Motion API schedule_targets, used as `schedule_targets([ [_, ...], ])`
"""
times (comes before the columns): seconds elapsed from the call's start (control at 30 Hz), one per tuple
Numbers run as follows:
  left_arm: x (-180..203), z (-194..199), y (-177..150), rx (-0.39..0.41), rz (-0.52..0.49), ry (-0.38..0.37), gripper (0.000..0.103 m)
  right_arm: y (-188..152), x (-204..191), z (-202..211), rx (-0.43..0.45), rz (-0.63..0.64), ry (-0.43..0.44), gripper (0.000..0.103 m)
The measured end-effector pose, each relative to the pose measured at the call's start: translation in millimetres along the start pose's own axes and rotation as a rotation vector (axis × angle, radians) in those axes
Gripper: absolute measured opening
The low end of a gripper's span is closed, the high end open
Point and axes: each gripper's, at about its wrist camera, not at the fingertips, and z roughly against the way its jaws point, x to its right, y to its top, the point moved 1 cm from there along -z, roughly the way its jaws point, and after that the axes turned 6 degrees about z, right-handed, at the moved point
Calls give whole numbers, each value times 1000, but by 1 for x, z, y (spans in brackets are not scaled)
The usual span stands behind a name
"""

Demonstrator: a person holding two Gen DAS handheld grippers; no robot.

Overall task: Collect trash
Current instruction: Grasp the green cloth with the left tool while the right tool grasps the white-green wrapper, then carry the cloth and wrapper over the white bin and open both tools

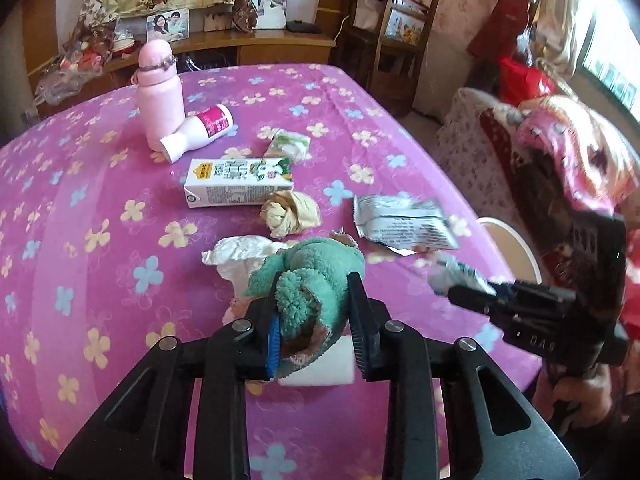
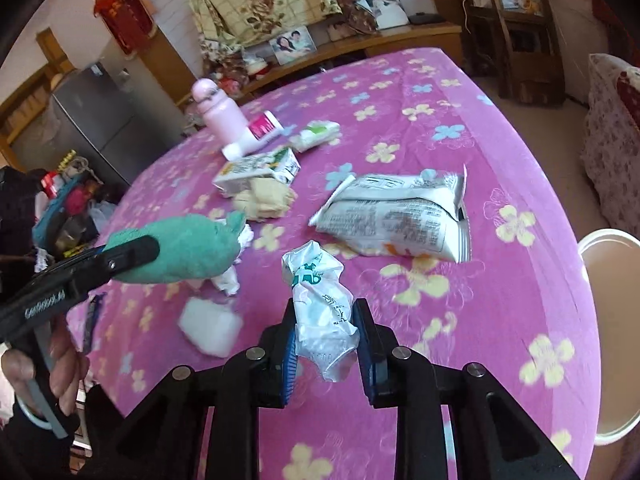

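Observation:
My left gripper [image 1: 316, 320] is shut on a green plush toy [image 1: 308, 280], held just above the pink flowered tablecloth [image 1: 100, 200]; the toy also shows in the right wrist view [image 2: 188, 252]. My right gripper [image 2: 326, 340] is shut on a crumpled white plastic wrapper [image 2: 320, 296], seen blurred in the left wrist view [image 1: 456, 276]. On the table lie a silver snack bag [image 2: 400, 216], a milk carton [image 1: 236, 182], a crumpled beige paper ball [image 1: 290, 213], crumpled white paper [image 1: 240, 256], a white tissue pad [image 2: 210, 326] and a small green-white packet [image 1: 290, 145].
A pink flask [image 1: 160, 92] stands at the back left with a white bottle [image 1: 200, 132] lying against it. A white bin rim [image 2: 612, 340] sits off the table's right edge. A chair [image 1: 392, 32] and shelf stand behind the table.

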Motion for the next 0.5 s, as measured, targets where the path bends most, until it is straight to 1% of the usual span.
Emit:
schedule_targets([
  [0.13,12,15,2,20,4,-34,26,-5,-4,23,33,15,-16,25],
  [0.27,34,23,1,38,-20,-57,26,-10,5,43,64,0,-45,25],
  [0.5,88,11,-4,24,-83,-106,26,-22,39,75,90,-59,-122,25],
])
